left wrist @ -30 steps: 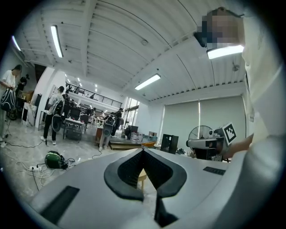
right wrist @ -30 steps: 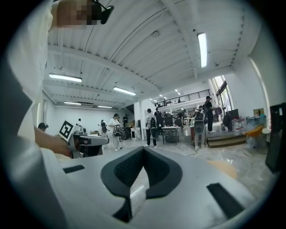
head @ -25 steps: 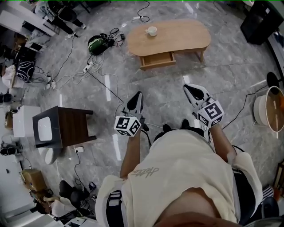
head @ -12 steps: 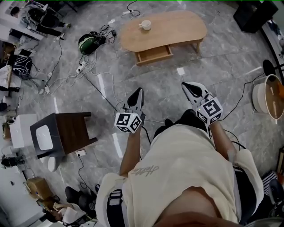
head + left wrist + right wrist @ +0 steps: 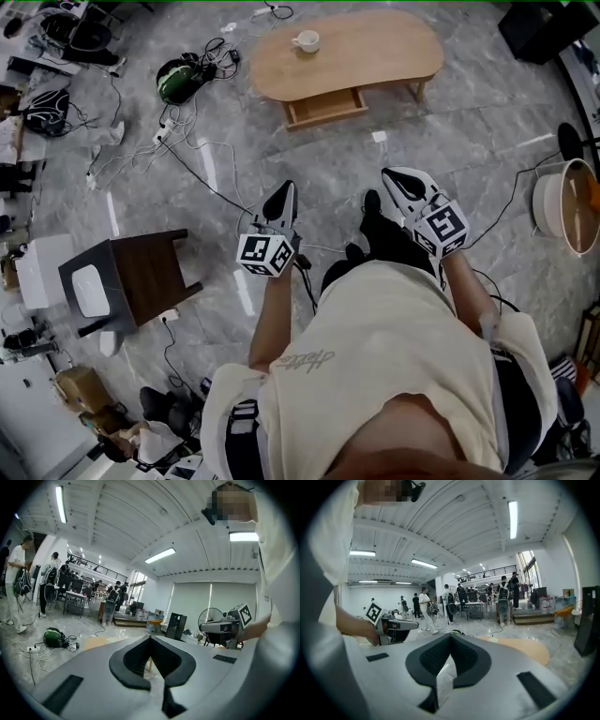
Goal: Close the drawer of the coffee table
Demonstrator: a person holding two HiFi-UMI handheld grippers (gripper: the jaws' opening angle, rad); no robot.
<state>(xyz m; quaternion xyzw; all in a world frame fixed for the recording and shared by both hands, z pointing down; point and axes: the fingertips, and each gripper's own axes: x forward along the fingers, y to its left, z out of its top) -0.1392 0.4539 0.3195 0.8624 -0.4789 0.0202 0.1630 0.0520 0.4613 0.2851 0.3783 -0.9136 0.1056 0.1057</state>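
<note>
Gripping: nothing; my left gripper and right gripper jaws closed.
Drawer: open, inside unreadable.
Floor: open up to table.

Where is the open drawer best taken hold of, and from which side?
On the drawer, the middle of its front panel, from the person's side: it juts out of the coffee table that way, so a straight push probably slides it in.
</note>
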